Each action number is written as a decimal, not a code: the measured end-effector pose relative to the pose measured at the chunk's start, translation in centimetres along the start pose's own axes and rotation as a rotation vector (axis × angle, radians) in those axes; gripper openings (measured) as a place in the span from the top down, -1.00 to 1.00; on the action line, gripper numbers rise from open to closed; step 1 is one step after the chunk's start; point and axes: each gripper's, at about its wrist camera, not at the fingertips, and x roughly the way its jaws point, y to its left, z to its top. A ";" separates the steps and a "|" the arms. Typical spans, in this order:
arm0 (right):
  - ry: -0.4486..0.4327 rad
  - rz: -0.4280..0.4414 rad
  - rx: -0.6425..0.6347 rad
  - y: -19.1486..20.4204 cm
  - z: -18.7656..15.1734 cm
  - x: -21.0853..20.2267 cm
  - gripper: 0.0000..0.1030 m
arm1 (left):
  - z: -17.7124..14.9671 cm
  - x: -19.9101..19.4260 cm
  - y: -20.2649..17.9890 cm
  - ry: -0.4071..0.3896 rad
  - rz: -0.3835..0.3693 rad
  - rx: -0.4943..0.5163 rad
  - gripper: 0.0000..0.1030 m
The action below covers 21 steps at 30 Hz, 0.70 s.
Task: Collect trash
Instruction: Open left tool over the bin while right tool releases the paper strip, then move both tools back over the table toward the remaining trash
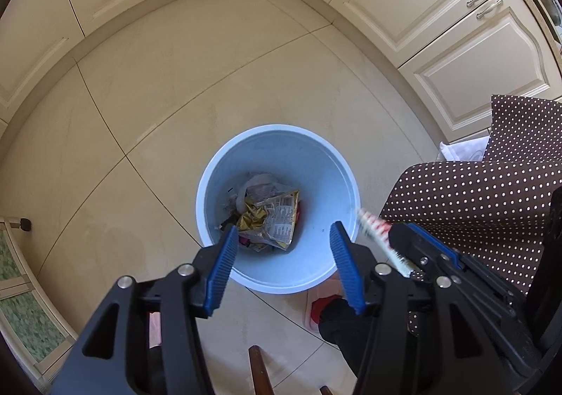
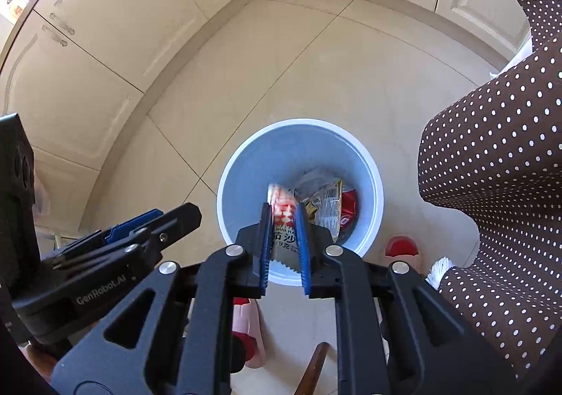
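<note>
1 bin [image 1: 224, 163] – 2 tools – 1 packet [image 2: 282, 210]

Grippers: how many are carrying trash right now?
1. The right gripper has its fingers shut on a red-and-white packet above the bin. The left gripper is open and empty over the same bin.

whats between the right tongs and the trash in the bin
A red-and-white sachet, pinched in the right tongs, hangs over the blue bin; below it, only air. Seen in the right wrist view.
</note>
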 end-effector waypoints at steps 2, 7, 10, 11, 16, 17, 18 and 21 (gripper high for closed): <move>0.001 0.000 0.002 -0.1 0.0 0.1 0.69 | 0.0 -0.2 0.0 -0.006 -0.004 -0.010 -0.16; -0.005 -0.004 -0.006 0.2 -0.1 -0.5 0.69 | -0.3 -0.8 -0.2 -0.020 -0.010 -0.011 -0.16; -0.026 -0.017 -0.023 0.4 -0.3 -1.8 0.69 | -0.9 -2.2 -0.3 -0.046 -0.001 -0.016 -0.16; -0.035 -0.018 -0.027 0.5 -0.3 -2.3 0.69 | -1.3 -3.2 -0.4 -0.068 -0.008 -0.024 -0.16; -0.127 -0.017 -0.067 1.3 -0.8 -7.7 0.69 | -2.7 -8.0 -2.0 -0.185 -0.003 -0.006 -0.19; -0.149 -0.016 -0.075 1.5 -0.9 -9.0 0.69 | -2.9 -9.4 -2.8 -0.217 0.005 0.012 -0.19; -0.174 -0.017 -0.082 1.7 -1.0 -10.3 0.69 | -3.2 -10.6 -3.6 -0.246 0.010 0.029 -0.19; -0.263 -0.021 -0.110 1.7 -1.7 -15.6 0.66 | -4.4 -14.6 -6.1 -0.330 0.001 0.082 -0.26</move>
